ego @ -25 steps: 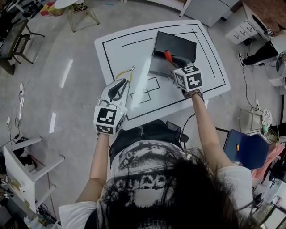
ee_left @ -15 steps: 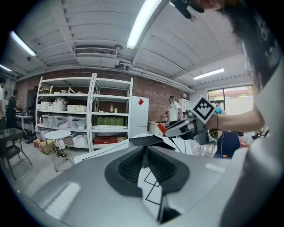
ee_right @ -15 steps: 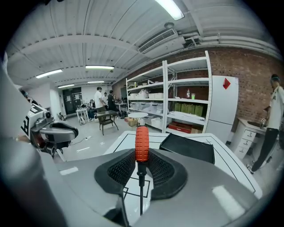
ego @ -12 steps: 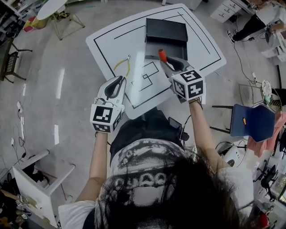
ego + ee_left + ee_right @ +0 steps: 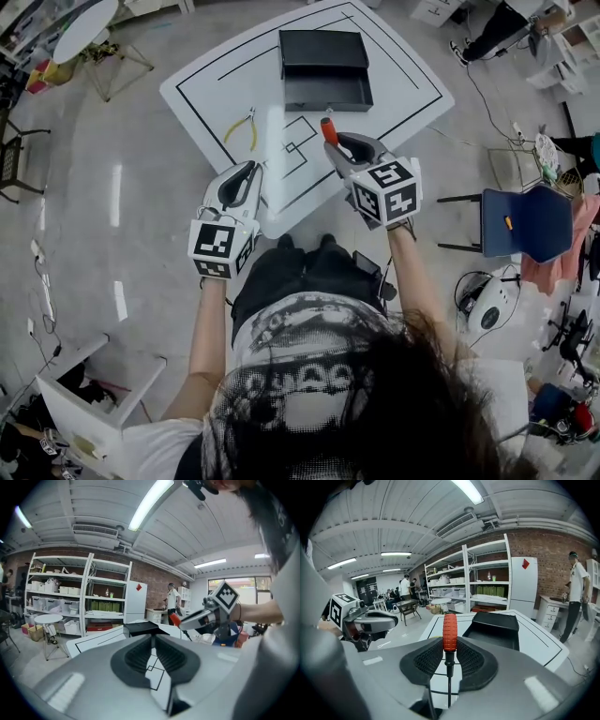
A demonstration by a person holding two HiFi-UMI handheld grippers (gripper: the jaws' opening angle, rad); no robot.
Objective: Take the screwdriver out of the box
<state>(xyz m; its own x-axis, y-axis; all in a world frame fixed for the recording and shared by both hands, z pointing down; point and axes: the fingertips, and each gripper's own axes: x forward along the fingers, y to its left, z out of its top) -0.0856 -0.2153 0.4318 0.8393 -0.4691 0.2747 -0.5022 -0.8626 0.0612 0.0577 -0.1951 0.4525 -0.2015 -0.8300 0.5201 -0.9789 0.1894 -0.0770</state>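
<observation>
Right gripper point(image 5: 450, 645) — pads clamped on the screwdriver point(image 5: 450, 631), red handle standing past the tips. The tool is held clear of the black box point(image 5: 323, 67), so extraction looks done. Forearm extended, gripper tipped slightly down over the table point(image 5: 202, 98) edge. Left gripper point(image 5: 153, 639) — tips together, empty, apparently idle.
</observation>
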